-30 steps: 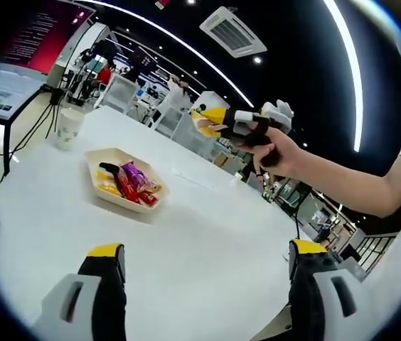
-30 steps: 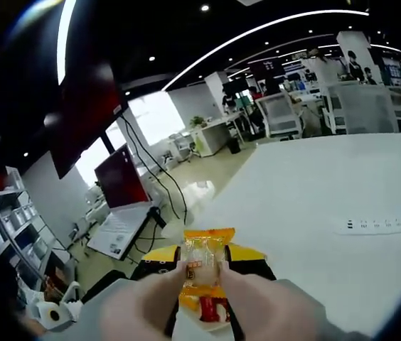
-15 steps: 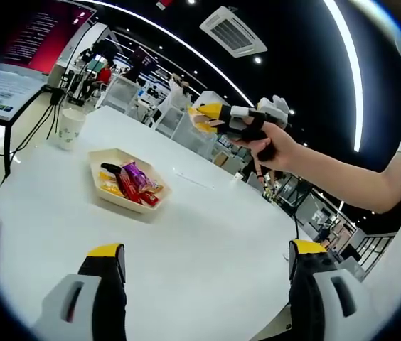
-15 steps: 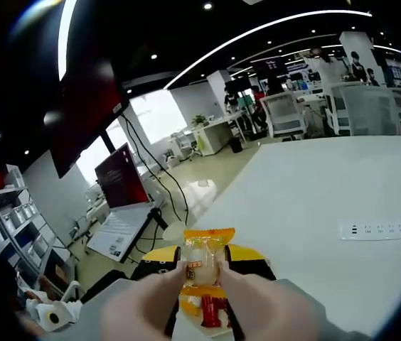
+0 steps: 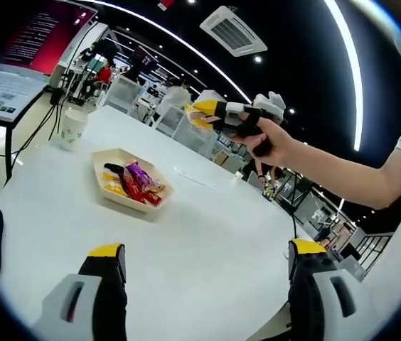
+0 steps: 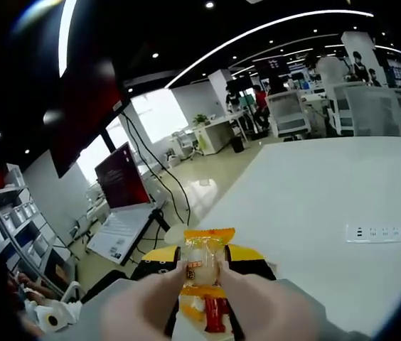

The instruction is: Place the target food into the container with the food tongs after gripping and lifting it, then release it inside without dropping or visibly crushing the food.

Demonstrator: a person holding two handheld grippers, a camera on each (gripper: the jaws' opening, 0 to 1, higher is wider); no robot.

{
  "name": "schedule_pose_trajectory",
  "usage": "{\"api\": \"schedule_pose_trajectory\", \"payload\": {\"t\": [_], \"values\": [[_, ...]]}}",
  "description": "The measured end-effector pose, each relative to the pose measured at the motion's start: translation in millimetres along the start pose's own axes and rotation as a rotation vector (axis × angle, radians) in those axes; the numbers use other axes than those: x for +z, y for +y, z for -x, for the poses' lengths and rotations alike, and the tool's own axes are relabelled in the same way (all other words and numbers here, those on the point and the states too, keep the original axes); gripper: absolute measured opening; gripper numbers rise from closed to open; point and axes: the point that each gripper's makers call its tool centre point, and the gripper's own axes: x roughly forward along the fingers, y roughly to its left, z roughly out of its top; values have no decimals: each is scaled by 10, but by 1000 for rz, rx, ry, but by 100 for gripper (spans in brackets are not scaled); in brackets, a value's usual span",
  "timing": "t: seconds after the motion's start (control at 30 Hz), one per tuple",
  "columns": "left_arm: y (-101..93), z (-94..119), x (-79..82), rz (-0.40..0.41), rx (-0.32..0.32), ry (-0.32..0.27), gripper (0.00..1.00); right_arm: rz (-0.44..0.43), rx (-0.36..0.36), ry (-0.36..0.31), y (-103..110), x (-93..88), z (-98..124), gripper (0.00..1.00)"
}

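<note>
A cream tray point(image 5: 102, 154) holding several wrapped snacks point(image 5: 135, 185) sits on the white table point(image 5: 200, 227). Above and to the right of it, a hand point(image 5: 275, 142) holds my right gripper point(image 5: 199, 114) in the air, shut on a yellow snack packet point(image 5: 195, 119). In the right gripper view the packet point(image 6: 202, 257) stands upright between two pale blurred tong arms point(image 6: 140, 302), with yellow jaw tips behind it and my right gripper point(image 6: 202, 273) shut on it. My left gripper point(image 5: 204, 252) stands open low over the table, nothing between its yellow-tipped fingers point(image 5: 106, 250).
A paper cup point(image 5: 71, 126) stands at the table's far left corner. A white power strip point(image 6: 385, 232) lies on the table point(image 6: 314, 185). Desks, chairs and a red screen point(image 6: 120, 176) fill the office behind. A bare arm point(image 5: 357, 185) reaches in from the right.
The right gripper with the yellow packet has drifted a little to the left, closer to above the tray. The left gripper stays open and still.
</note>
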Motion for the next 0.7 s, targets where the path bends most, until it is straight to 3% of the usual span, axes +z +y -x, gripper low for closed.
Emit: {"api": "schedule_pose_trajectory", "payload": {"t": [0.7], "values": [[126, 109, 78, 11, 17, -20, 95, 4, 1, 7, 79, 47, -209, 24]]}}
